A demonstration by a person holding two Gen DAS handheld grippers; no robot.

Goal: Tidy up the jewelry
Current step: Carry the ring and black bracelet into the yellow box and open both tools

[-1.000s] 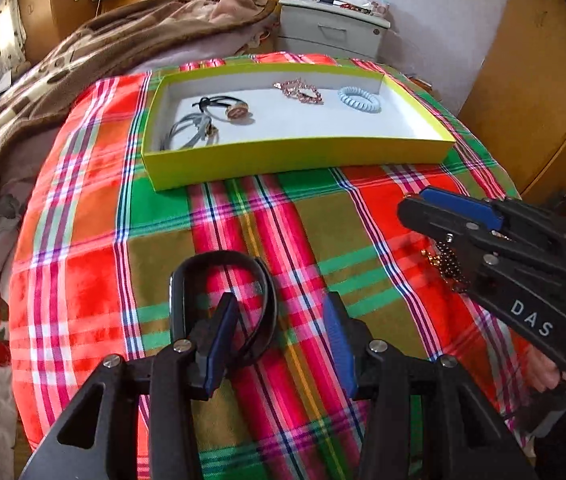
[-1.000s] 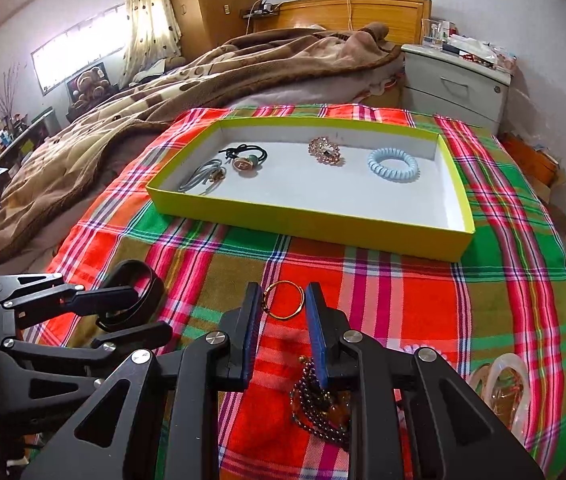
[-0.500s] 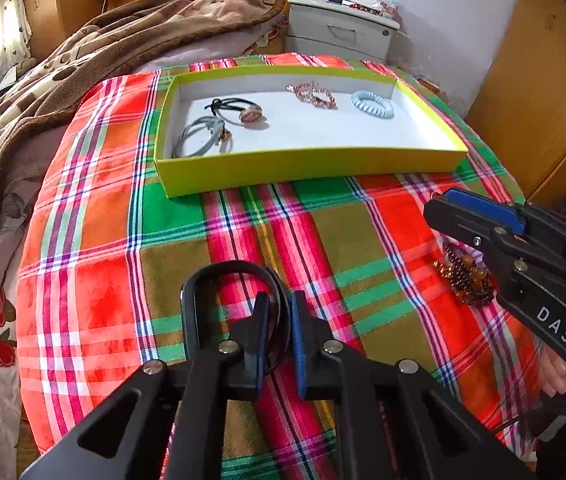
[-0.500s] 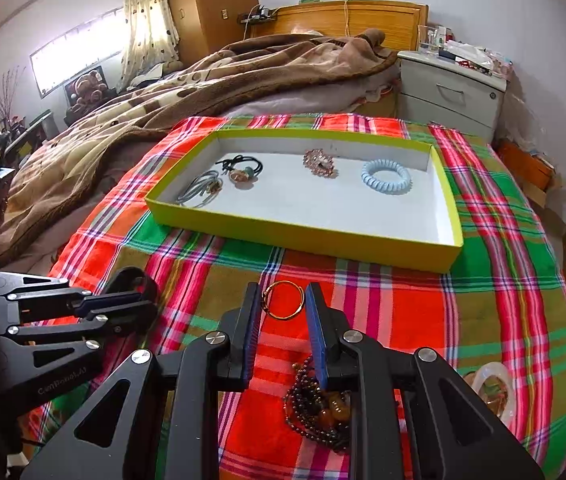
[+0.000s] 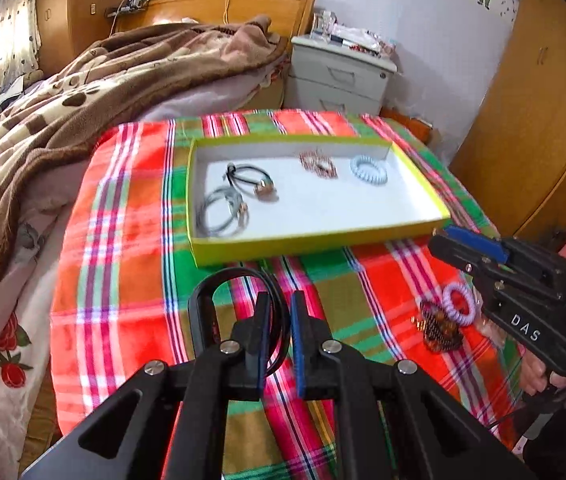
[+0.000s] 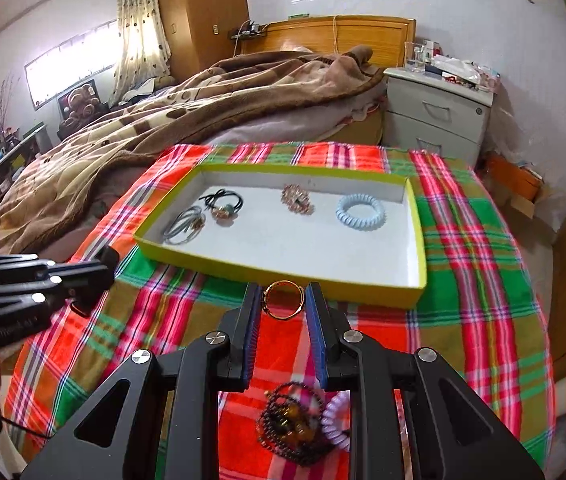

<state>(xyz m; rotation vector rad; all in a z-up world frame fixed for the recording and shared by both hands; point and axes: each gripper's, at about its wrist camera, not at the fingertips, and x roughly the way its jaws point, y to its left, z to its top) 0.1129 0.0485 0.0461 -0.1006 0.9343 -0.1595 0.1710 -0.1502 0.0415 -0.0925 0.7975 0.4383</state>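
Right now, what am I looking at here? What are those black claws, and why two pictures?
No robot: a person holds two hand-operated pinchers, each carrying a camera, hence two pictures. The left gripper pinches a black bangle; the right gripper holds a gold ring. Ahead on the plaid cloth lies a yellow tray with hair ties, a brooch-like piece and a blue coil band. A dark bead bracelet and lilac coil tie wait outside.
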